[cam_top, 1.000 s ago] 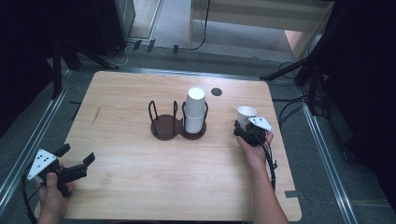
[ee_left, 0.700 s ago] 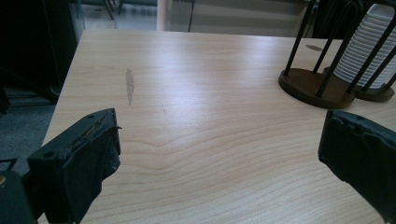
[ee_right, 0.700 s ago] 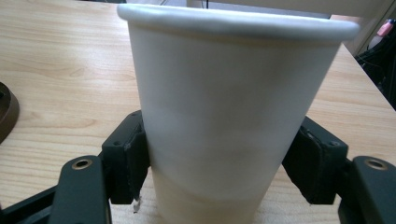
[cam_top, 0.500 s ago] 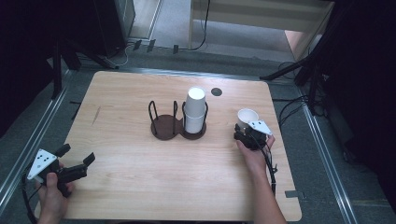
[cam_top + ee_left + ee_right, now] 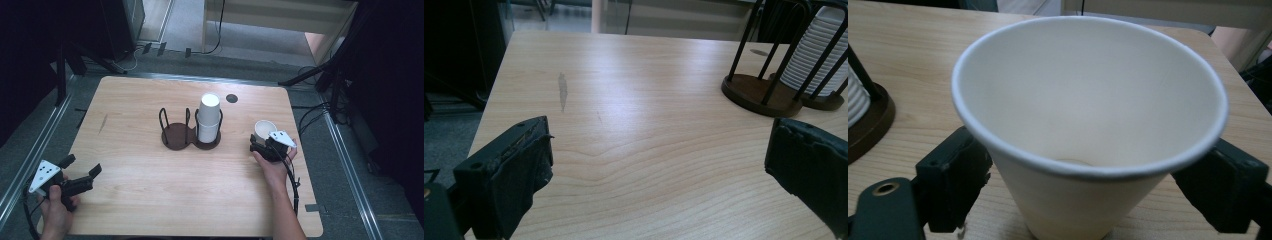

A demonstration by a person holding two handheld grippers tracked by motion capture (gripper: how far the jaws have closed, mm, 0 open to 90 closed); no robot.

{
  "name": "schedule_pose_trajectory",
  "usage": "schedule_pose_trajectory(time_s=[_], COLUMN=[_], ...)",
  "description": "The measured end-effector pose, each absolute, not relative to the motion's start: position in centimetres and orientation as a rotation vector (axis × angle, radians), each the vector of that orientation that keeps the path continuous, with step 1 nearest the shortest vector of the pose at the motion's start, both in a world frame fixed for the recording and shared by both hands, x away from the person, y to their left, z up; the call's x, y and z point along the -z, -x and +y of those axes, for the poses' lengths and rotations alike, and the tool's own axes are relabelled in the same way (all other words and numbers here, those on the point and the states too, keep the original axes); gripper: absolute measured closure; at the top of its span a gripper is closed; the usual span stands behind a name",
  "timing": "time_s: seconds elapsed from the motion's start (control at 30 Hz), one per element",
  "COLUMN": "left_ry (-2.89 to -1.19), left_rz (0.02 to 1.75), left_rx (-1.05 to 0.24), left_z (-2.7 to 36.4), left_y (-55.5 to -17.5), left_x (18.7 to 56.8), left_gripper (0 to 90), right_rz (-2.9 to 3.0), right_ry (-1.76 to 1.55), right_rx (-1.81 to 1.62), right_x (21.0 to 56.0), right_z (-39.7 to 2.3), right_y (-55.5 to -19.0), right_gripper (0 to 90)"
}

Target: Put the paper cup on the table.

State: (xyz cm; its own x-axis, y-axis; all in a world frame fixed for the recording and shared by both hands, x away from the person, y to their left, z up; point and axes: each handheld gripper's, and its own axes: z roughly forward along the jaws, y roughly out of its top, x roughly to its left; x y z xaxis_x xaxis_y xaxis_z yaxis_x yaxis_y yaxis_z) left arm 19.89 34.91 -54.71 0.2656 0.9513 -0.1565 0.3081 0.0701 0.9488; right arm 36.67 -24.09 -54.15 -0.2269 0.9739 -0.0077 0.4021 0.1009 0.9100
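A white paper cup [image 5: 264, 128] [image 5: 1088, 115] stands upright and empty on the wooden table [image 5: 150, 100] at the right. My right gripper [image 5: 262, 140] [image 5: 1088, 195] is around its lower part. Its jaws have just been opening and stand a little off the cup's walls on both sides. A stack of white cups [image 5: 209, 117] [image 5: 814, 55] sits upside down in the right ring of a dark two-ring wire holder [image 5: 175, 136] [image 5: 756, 92] at the table's middle. My left gripper [image 5: 82, 166] [image 5: 659, 170] rests open near the front left corner, with nothing between its jaws.
A small dark round spot [image 5: 231, 98] marks the table behind the holder. The holder's left ring is empty. Metal rails [image 5: 30, 150] run along both table sides. Cables and dark stands lie on the floor beyond the far edge.
The right gripper's jaws have spread apart around the paper cup, which stays standing on the table. The left gripper has not moved.
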Motion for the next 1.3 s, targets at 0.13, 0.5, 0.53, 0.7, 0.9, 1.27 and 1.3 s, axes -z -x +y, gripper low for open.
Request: schedule_pose_trajectory(time_s=[0.13, 0.5, 0.53, 0.7, 0.9, 1.27, 1.3], left_ry=[-1.459, -1.468, -1.47, -1.468, -1.475, -1.487, -1.488], left_rz=[1.247, 1.24, 1.239, 1.24, 1.235, 1.23, 1.231], left_rx=[-0.749, -0.746, -0.745, -0.743, -0.743, -0.743, -0.743], left_z=[34.8, 34.8, 34.8, 34.7, 34.6, 34.5, 34.5], left_y=[-19.9, -19.9, -19.9, -19.9, -19.9, -19.9, -19.9], left_x=[54.7, 54.7, 54.7, 54.8, 54.8, 54.8, 54.8], left_gripper=[0.0, 0.0, 0.0, 0.0, 0.0, 0.0, 0.0], right_rz=[1.715, 1.686, 1.686, 1.672, 1.674, 1.651, 1.647], right_ry=[-1.34, -1.347, -1.346, -1.358, -1.325, -1.301, -1.301], right_rx=[-1.113, -1.149, -1.158, -1.196, -1.201, -1.239, -1.241], right_x=[54.1, 53.9, 53.9, 53.7, 53.3, 52.2, 52.1], right_z=[-24.3, -25.2, -25.3, -26.0, -26.3, -27.4, -27.6], right_y=[-36.0, -34.0, -33.8, -32.8, -31.6, -29.2, -29.0], right_gripper=[4.9, 2.0, 1.8, 1.8, 1.8, 2.0, 2.1])
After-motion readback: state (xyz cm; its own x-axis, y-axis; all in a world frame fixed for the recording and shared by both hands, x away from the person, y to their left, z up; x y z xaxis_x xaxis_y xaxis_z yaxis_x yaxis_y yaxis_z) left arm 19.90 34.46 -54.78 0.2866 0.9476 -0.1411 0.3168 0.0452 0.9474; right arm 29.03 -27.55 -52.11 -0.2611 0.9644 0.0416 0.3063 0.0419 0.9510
